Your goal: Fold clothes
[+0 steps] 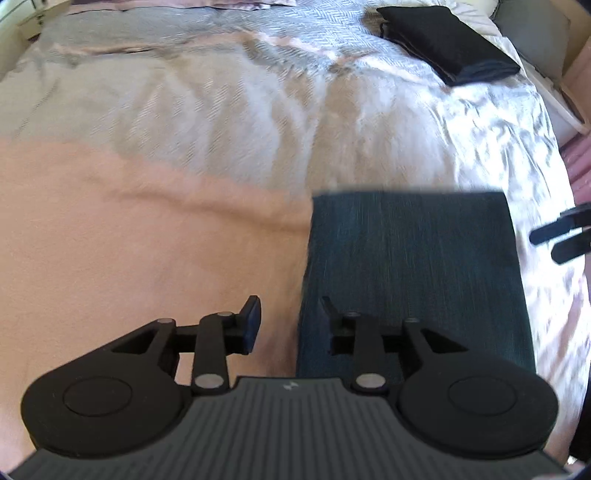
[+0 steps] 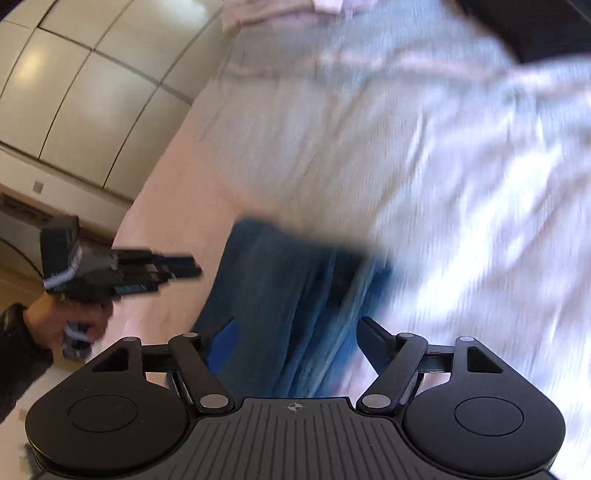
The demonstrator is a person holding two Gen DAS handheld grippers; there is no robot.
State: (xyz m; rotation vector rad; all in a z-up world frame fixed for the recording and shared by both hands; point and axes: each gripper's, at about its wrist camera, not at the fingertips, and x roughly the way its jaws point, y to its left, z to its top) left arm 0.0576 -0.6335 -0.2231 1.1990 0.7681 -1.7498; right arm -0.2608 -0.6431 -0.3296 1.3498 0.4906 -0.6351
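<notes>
- While it lies flat on the bed point(image 1: 147, 221), the folded blue cloth point(image 1: 413, 280) fills the lower right of the left view.
- Left gripper point(image 1: 290, 321) jaws are spread above its left edge.
- Right gripper point(image 2: 295, 339) jaws are spread, cloth between them.
- Black folded pile point(image 1: 443, 40) sits at upper right.

Right wrist view motion-blurred: bedspread point(image 2: 424, 155) smeared, blue garment point(image 2: 280, 295) folds unclear. Black folded clothes point(image 2: 535, 26) cut off by top edge.
</notes>
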